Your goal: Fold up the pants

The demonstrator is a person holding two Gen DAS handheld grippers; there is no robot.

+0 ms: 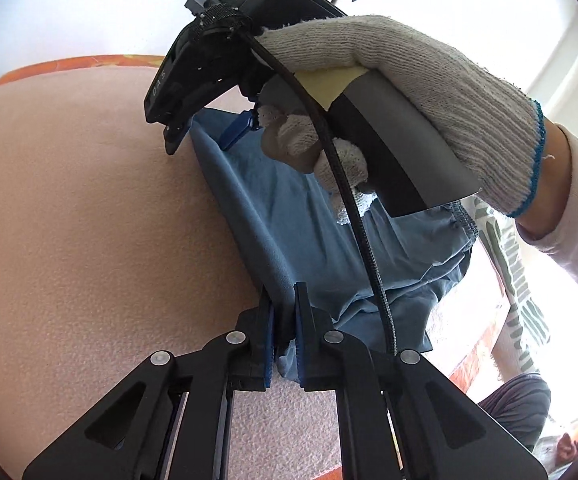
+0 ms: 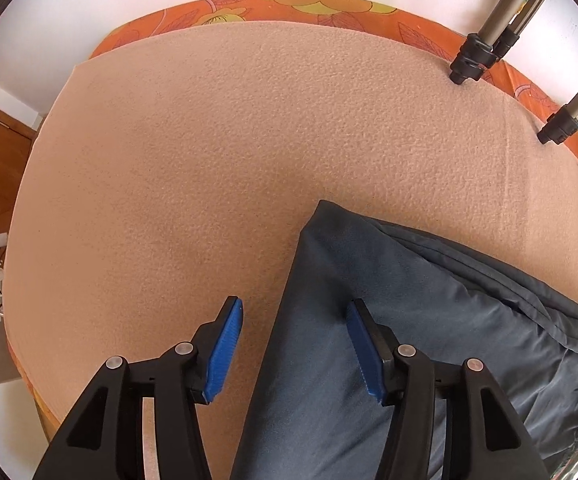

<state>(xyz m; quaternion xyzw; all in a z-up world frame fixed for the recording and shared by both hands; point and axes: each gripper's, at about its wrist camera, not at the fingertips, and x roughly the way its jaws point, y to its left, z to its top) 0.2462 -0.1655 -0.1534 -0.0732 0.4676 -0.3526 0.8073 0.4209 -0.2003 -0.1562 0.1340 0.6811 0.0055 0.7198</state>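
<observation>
Already doubled into a long band, the blue pants (image 1: 289, 216) lie on the peach fleece blanket (image 1: 81, 200) that covers the bed. In the left wrist view their folded edge runs as a straight line from the near claw away toward the far one, so the long axis stretches between the two hands. The left claw (image 1: 285, 340) is clenched on the near end of that fold, with cloth bunched between its blue pads. At the far end, a gloved hand (image 1: 429, 92) holds the right claw (image 2: 295, 344), which points steeply down. Its jaws stand released and straddle the folded edge, one pad over the blanket, the other over the cloth, neither pressing. In the right wrist view the band narrows to a corner pointing up the bed, and tripod legs (image 2: 485, 52) stand on the far right of the blanket.
</observation>
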